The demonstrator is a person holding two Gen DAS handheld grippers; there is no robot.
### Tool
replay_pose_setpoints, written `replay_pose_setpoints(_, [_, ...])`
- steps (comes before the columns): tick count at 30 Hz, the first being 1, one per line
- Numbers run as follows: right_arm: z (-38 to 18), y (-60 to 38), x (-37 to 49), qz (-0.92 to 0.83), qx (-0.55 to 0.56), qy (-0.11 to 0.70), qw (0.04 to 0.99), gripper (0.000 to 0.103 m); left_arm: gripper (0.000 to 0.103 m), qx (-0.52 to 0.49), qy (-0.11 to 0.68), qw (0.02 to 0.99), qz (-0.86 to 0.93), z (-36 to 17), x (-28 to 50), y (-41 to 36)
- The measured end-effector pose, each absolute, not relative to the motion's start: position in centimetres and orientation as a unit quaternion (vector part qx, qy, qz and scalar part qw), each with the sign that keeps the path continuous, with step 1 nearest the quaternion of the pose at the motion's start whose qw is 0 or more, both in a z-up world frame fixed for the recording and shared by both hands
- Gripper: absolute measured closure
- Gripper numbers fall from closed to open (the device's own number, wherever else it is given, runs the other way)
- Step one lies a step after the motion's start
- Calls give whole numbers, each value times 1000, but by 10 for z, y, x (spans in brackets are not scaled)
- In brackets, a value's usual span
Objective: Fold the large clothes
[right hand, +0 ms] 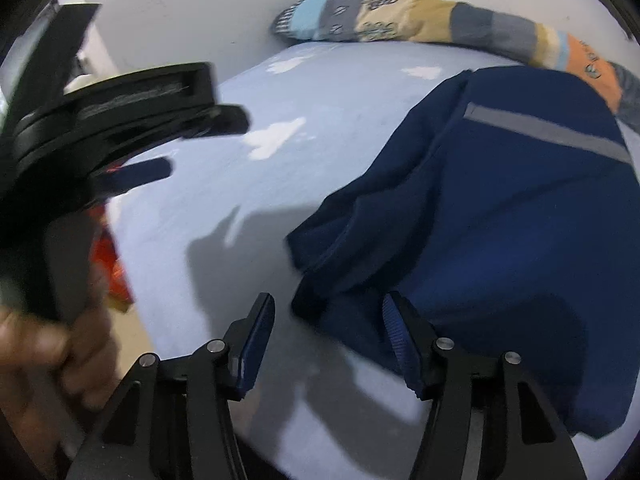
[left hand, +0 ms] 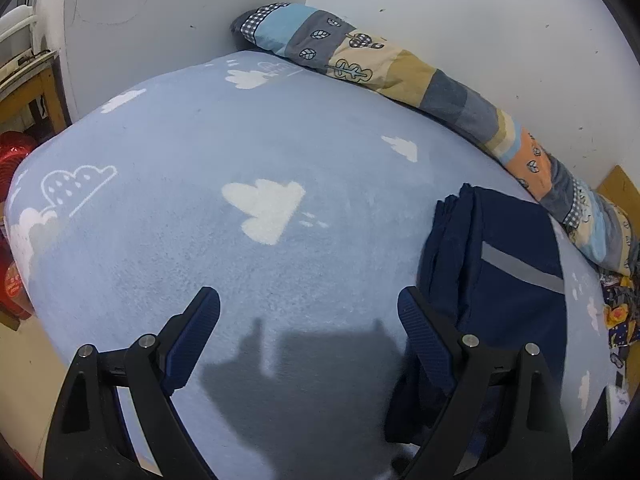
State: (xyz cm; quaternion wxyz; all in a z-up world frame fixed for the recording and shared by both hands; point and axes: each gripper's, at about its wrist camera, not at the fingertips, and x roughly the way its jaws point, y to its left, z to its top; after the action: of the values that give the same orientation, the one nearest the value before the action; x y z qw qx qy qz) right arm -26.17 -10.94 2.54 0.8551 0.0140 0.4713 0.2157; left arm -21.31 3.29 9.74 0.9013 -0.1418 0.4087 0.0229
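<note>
Your left gripper & right gripper: both jaws apart, nothing held, just beside folded navy garment on blue blanket.

A light blue blanket printed with white clouds is spread over the bed. A patchwork bolster is laid along its far edge against the white wall. Red items are seen beside the bed.
</note>
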Motion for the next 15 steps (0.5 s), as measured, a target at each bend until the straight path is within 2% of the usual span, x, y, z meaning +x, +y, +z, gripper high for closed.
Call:
replay_pose_setpoints(1, [26,-114,-263,236,31,482,843,43,11,-141,408,902,21,98,-214,32])
replay_pose_setpoints(3, [32,-131,-266,263,70,490,828,52,11,-138,406,903,9,99,-214,28])
replay_pose_setpoints(8, [74,-216,-279,225,171,416,864,59,11,-109,411,903,-56,100,-214,-4])
replay_pose_setpoints(10, [89,-258,-283,160,185,381,891,67,11,-84,399,910,-79,105,-217,-21])
replay_pose_setpoints(12, [95,-284,-284,119,189,368,903,83,11,-59,383,916,-108,111,-222,-41])
replay_pose_setpoints(15, [91,-314,-287,61,191,372,906,88,11,-38,371,914,-159,115,-226,-69])
